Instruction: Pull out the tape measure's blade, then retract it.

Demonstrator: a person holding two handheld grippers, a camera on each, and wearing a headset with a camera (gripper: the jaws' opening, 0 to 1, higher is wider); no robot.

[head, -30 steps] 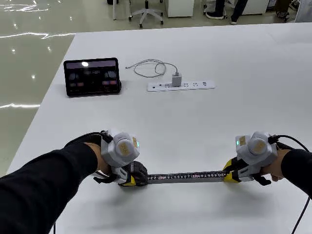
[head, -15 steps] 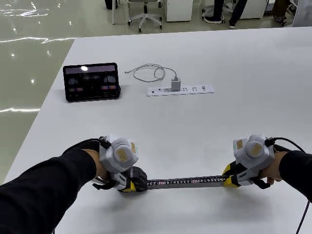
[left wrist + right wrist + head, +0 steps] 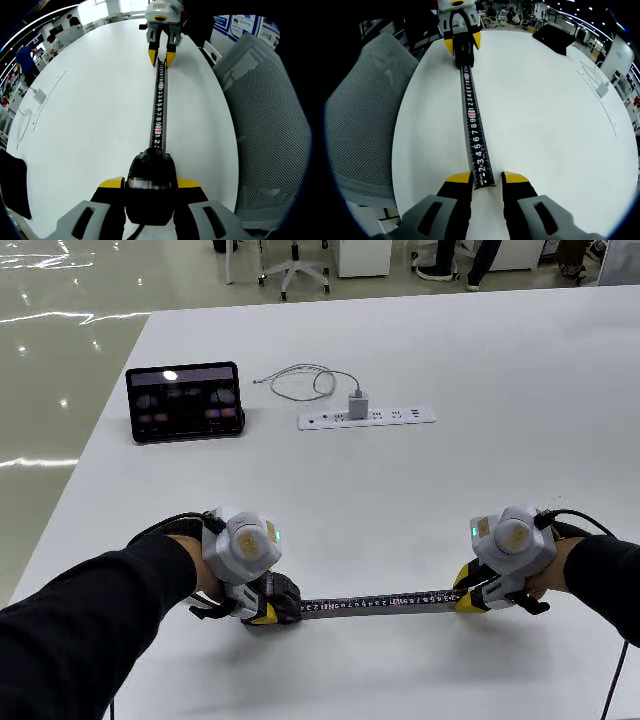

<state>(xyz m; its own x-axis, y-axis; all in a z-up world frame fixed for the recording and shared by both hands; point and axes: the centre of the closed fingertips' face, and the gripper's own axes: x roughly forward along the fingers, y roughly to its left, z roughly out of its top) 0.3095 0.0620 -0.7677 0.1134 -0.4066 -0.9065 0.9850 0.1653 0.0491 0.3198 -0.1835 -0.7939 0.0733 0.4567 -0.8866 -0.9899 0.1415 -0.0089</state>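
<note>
Two grips matter: the left claw (image 3: 150, 183) clamps the tape measure case (image 3: 150, 167), the right claw (image 3: 486, 178) pinches the blade (image 3: 471, 120) tip; if that pinch slips, the blade likely whips back.

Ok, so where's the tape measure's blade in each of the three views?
Head view: the blade lies low and centre, stretched between the left gripper and the right gripper.
Left gripper view: the blade runs up the middle, from the case to the right gripper.
Right gripper view: the blade runs up left of centre, from that view's own jaws.
Shared landmark: the black case at the blade's far end.
</note>
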